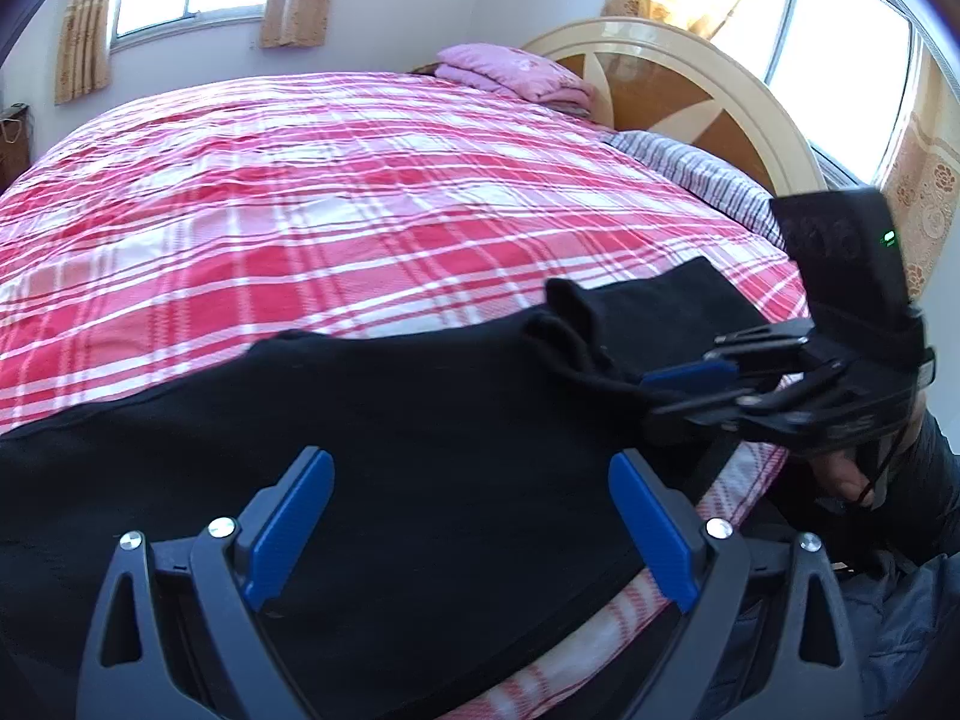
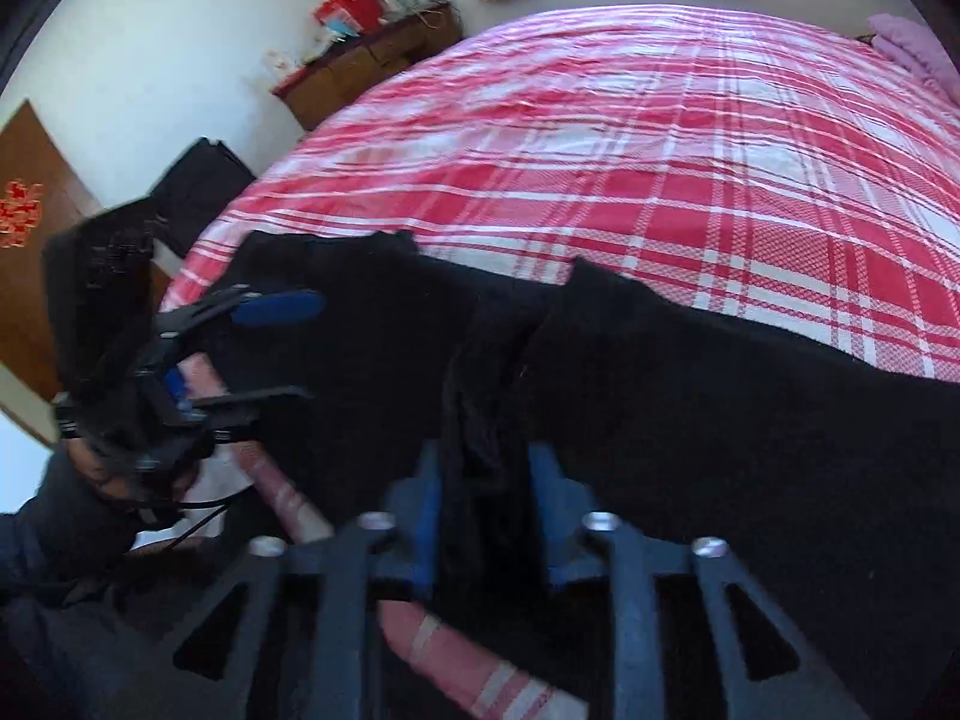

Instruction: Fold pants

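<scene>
My right gripper [image 2: 486, 516] had slackened around the pants [image 1: 420, 420], lower centre. Left gripper [image 1: 471, 525] hung released. Fold laid; smoothing seemed next.

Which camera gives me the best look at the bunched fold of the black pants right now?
The left wrist view. There the bunched fold stands clear against the plaid bedspread, at the tip of the right tongs. The right wrist view shows only a blurred dark strip of that fold between its own tongs' blue pads.

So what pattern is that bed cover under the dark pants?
The bed cover is a red, pink and white plaid; it shows best in the left wrist view.
</scene>
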